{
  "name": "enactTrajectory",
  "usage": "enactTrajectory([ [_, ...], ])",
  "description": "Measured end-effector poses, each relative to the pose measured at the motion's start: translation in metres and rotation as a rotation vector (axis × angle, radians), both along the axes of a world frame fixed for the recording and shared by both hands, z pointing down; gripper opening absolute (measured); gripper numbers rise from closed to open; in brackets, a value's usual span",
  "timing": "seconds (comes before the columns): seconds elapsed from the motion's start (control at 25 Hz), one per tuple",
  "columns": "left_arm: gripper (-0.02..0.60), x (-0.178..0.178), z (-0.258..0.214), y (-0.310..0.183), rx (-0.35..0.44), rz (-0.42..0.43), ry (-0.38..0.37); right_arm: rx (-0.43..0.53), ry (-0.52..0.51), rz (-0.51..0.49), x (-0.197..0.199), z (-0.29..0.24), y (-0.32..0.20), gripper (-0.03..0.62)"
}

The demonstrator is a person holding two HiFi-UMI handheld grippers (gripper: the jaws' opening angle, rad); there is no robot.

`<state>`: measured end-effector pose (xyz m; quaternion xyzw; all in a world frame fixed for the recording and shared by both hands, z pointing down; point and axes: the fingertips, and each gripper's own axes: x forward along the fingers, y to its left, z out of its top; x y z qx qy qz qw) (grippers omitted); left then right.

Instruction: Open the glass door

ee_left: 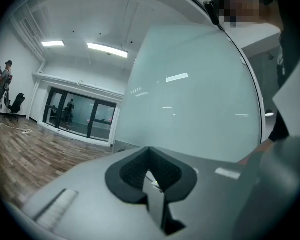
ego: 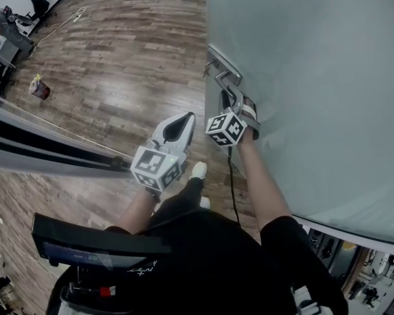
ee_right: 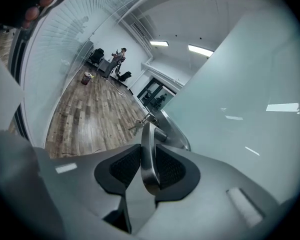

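Glass door (ego: 315,77) — handle (ee_right: 146,136) clamped in right tool (ee_right: 148,168)

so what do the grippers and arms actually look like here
The left hand-held gripper and right hand-held gripper each have a pale grey shell, dark textured pads and a cube of black-and-white square markers. A black cable hangs from the right one. The person wears a black short-sleeved top.
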<state>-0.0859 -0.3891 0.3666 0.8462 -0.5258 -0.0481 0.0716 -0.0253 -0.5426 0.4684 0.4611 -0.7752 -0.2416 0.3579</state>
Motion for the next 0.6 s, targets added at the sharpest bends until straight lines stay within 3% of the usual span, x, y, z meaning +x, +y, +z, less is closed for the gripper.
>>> enactTrajectory([
  [0.32, 0.002, 0.06, 0.024, -0.144, -0.004, 0.115, 0.011, -0.033, -0.04, 0.071, 0.048, 0.031, -0.11, 0.095],
  [0.6, 0.002, 0.094, 0.01, -0.203, 0.023, 0.209, 0.017, -0.073, -0.073, 0.16, 0.091, 0.032, -0.154, 0.094],
])
